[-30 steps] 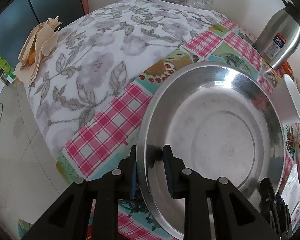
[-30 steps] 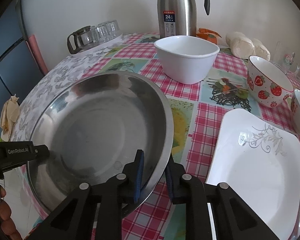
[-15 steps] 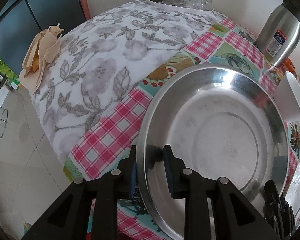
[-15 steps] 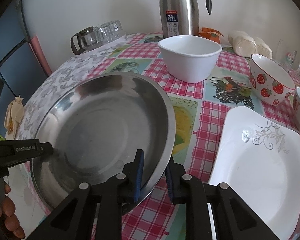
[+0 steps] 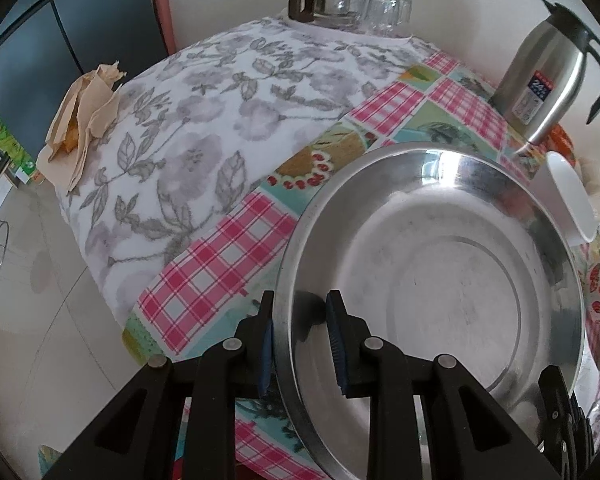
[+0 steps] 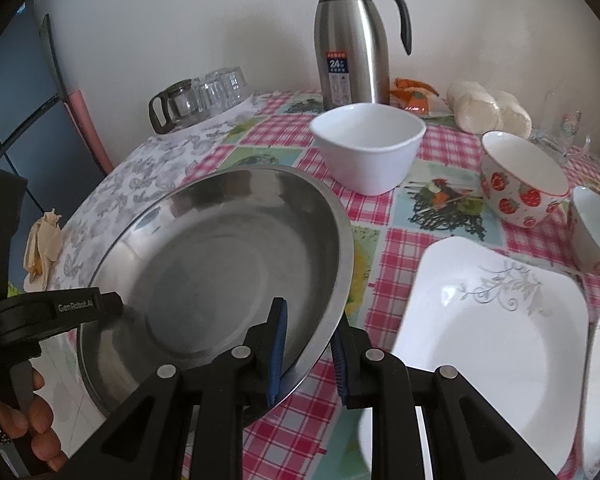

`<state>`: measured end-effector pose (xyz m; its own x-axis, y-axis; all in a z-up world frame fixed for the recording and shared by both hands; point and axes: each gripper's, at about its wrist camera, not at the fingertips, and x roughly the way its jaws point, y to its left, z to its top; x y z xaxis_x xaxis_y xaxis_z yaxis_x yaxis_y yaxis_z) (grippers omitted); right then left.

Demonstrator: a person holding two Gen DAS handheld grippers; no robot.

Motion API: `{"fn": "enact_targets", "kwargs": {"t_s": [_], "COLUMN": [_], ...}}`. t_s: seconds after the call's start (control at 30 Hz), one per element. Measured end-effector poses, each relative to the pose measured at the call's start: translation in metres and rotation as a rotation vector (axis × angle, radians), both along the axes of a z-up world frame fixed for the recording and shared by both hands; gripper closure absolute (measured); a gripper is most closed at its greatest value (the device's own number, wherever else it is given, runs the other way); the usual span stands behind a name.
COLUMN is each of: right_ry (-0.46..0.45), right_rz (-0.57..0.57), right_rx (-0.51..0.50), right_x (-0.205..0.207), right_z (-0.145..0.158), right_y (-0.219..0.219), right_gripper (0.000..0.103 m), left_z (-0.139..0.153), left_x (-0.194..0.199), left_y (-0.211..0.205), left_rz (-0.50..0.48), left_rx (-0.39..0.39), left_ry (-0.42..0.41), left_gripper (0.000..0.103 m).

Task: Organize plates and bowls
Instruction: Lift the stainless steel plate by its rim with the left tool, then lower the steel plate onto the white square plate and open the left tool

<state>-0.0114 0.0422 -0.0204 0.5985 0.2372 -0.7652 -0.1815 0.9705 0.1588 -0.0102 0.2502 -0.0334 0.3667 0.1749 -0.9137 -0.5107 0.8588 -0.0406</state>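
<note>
A large steel plate (image 5: pixel 452 280) (image 6: pixel 220 264) is held above the table by both grippers. My left gripper (image 5: pixel 300 336) is shut on its left rim. My right gripper (image 6: pixel 308 352) is shut on its right rim. The left gripper also shows in the right wrist view (image 6: pixel 60 312). A white square plate (image 6: pixel 496 320) lies to the right. A white bowl (image 6: pixel 368 144) stands behind the steel plate. A strawberry bowl (image 6: pixel 520 184) and another small bowl (image 6: pixel 596 228) stand at the right.
A steel thermos (image 6: pixel 352 48) (image 5: pixel 548 76) stands at the back. A glass pot with cups (image 6: pixel 200 96) (image 5: pixel 348 4) is at the back left. A crumpled paper napkin (image 5: pixel 80 120) lies at the table's left edge. Wrapped buns (image 6: pixel 484 112) lie back right.
The steel plate and both grippers have moved a little back and up from the table; the scene looks slightly farther away. Both grips are unchanged.
</note>
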Motion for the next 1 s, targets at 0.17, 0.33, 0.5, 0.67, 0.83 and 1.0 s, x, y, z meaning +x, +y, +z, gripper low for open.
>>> {"fn": "enact_targets", "kwargs": {"t_s": [0.17,0.33,0.5,0.67,0.83,1.0], "right_ry": [-0.028,-0.041,-0.049,-0.047,-0.039,-0.035], "right_rz": [-0.012,-0.03,-0.057,-0.091,-0.12,-0.162], "right_rx": [0.003,-0.003,-0.01,-0.02,-0.035,-0.036], "right_x": [-0.004,-0.009,-0.014,-0.018,-0.024,-0.032], "right_z": [0.012,0.019,0.024,0.027,0.028,0.028], "right_y": [-0.013,-0.03,-0.052,-0.078,-0.104,-0.13], "right_gripper": [0.081,0.081,0.081,0.081,0.08,0.08], "left_z": [0.01,0.019,0.025,0.03,0.031,0.031], "left_x": [0.0,-0.001,-0.001,0.0,-0.002,-0.002], "left_y": [-0.013,-0.031,-0.054,-0.084,-0.111,-0.14], "left_rz": [-0.02,-0.053,-0.092,-0.146,-0.194,-0.254], "left_rx": [-0.003,0.003,-0.002,0.008,0.012,0.02], "left_ry": [-0.036,-0.056,-0.066,-0.07,-0.066,-0.064], "left_gripper": [0.077,0.077,0.077,0.077,0.077,0.077]}}
